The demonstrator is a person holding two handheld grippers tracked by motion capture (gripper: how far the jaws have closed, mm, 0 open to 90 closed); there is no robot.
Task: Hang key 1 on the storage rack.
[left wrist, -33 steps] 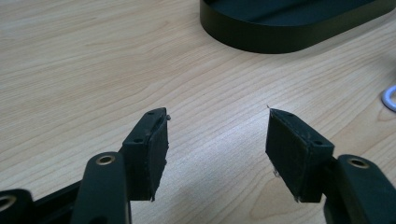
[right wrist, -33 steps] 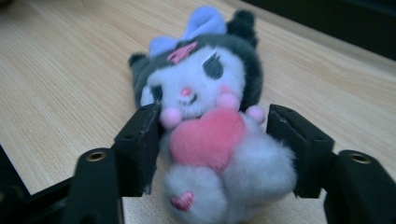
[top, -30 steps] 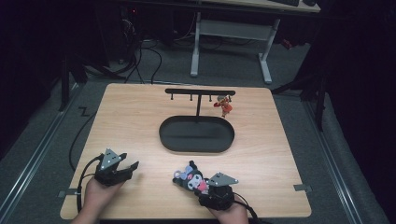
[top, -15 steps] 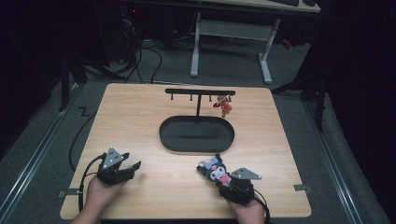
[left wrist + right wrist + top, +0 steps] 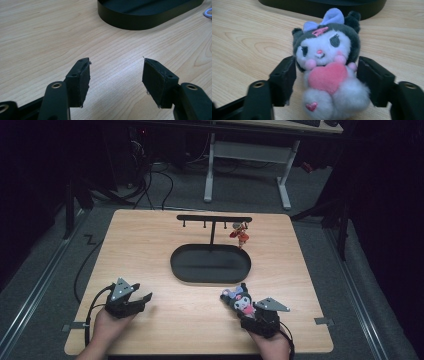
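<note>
Item, left: my left hand-held gripper (image 5: 139,299), one, resting low on the pale wood-grain table (image 5: 150,250) with its jaws spread wide and nothing between them. Item, centre: one black oval metal tray (image 5: 210,264), nothing visible in it, and rising behind it one black T-shaped hanging rack (image 5: 214,219) with a row of small pegs under its bar; one small red-and-orange figure charm (image 5: 240,234) hangs from a peg near the right end. Item, right: one small plush doll with a white face, dark hood, lilac bow and pink heart (image 5: 329,72), lying on the table just in front of the tray's near right edge. My right hand-held gripper (image 5: 246,309), one, has just been opening its jaws; the doll lies between them, and the pads look to have slackened off its sides, so I read this as a release, not a grip. Step in hand, as I judge it: repositioning the doll before hanging it. Next move calls for re-gripping near the bow or any loop there, which I cannot make out, then lifting toward a free peg.
</note>
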